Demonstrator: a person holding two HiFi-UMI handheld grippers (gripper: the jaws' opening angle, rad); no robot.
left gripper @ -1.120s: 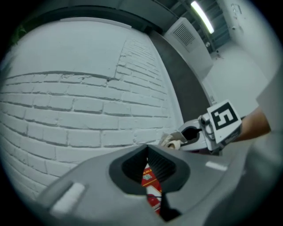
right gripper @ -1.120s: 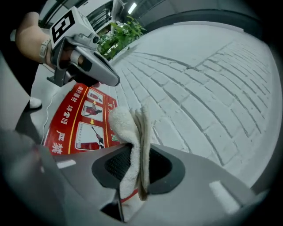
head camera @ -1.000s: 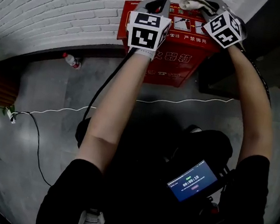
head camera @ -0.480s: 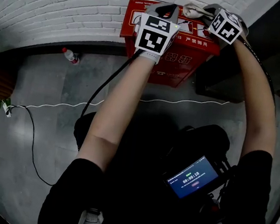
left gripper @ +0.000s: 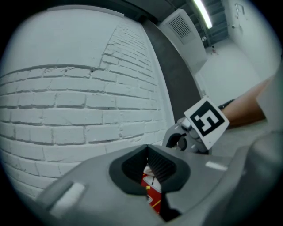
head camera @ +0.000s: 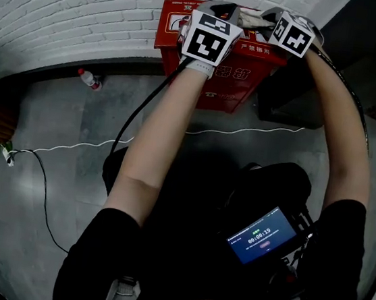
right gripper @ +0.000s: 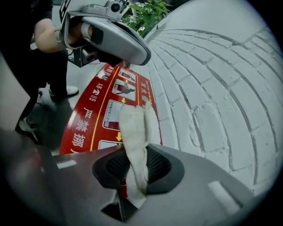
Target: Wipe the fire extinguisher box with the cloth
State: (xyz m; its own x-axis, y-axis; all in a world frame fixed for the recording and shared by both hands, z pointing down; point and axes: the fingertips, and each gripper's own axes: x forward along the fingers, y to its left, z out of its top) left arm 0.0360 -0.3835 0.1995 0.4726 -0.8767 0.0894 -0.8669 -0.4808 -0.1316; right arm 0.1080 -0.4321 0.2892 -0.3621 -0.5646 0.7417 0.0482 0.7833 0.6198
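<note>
The right gripper is clenching the cloth, the white fabric pinched in a bunched fold between its jaws and trailing forward onto the fire extinguisher box. The red box is standing on the floor right against the white brick wall, and the cloth is lying on its top panel, along the rear edge nearest the bricks, over the printed instruction pictures. The left gripper is hovering above that same top, just beside the right one; its jaws are closed together with nothing caught between them, only a sliver of red box showing beyond. So the wiping looks to be under way on the top face. How much of that panel is already covered is not something these views are giving away, since no clean or dirty patch is standing out. The front face with its large lettering and the sides are showing no cloth on them at this point, so by my reading most of the box is waiting its turn
</note>
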